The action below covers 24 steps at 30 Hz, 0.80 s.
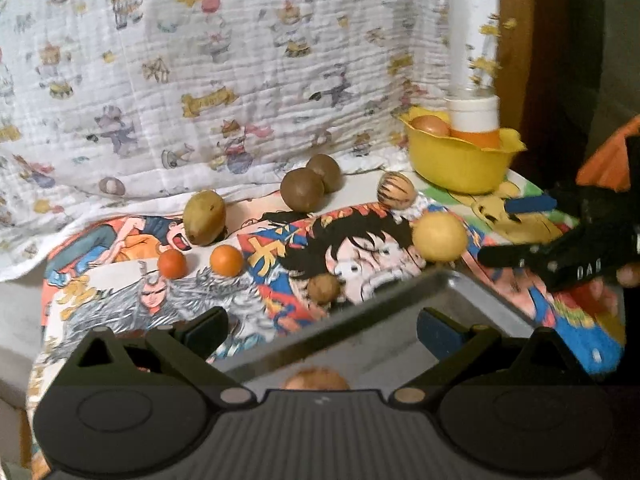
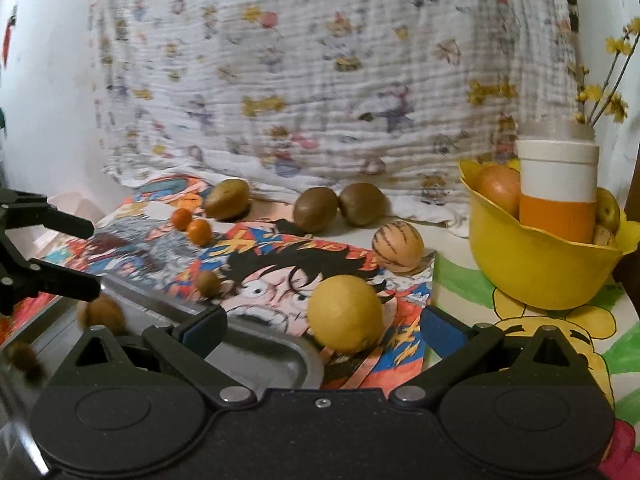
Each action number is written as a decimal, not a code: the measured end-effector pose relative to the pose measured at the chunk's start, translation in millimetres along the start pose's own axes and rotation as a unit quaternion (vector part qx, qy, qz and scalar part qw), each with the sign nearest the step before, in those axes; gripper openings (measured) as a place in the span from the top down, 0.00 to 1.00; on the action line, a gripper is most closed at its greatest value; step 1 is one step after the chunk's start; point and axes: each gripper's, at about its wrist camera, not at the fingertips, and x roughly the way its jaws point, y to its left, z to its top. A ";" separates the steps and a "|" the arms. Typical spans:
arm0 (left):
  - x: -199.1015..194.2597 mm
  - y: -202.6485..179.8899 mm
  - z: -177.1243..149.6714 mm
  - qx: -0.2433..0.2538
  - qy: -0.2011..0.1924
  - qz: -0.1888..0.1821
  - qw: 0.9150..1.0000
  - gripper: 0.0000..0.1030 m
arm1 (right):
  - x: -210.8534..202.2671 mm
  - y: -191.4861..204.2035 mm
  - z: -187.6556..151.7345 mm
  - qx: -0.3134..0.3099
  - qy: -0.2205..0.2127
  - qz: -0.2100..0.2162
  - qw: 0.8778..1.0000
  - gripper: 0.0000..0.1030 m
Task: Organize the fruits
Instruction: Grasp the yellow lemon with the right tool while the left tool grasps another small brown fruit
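The left claw (image 1: pixel 322 330) is spread wide and empty above a metal tray (image 1: pixel 400 312), with 1 brownish fruit (image 1: pixel 317 382) in the tray just under it. The right claw (image 2: pixel 322 330) is also spread, holding nothing, with a smooth round lemon (image 2: pixel 345 313) lying on the table between its fingers, just ahead of them by the tray's (image 2: pixel 264 350) corner. Beyond the lemon lies a pale oval fruit with dark stripes (image 2: pixel 398 249). Farther ahead sit 2 dull brown kiwis (image 2: pixel 340 207) touching each other; left of them are a greenish-brown mango (image 2: pixel 227 199) and 2 small glossy oranges (image 2: pixel 192 226). A small brown nut-like fruit (image 2: pixel 208 282) rests near the tray's edge. Ahead to the right, a yellow bowl (image 2: pixel 540 268) holds more fruit and a white-and-orange cup (image 2: pixel 558 190).
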 end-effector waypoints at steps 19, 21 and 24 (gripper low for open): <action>105.3 18.3 21.3 -0.070 0.097 0.012 0.993 0.12 | 71.6 -9.0 4.7 -0.044 0.058 -0.024 0.997 0.19; 109.4 16.9 19.9 -0.067 0.103 0.009 0.992 0.16 | 74.3 -8.9 4.0 -0.046 0.062 -0.023 0.997 0.21; 112.5 13.6 18.4 -0.056 0.103 0.013 0.993 0.23 | 78.1 -8.6 2.5 -0.049 0.068 -0.022 0.996 0.24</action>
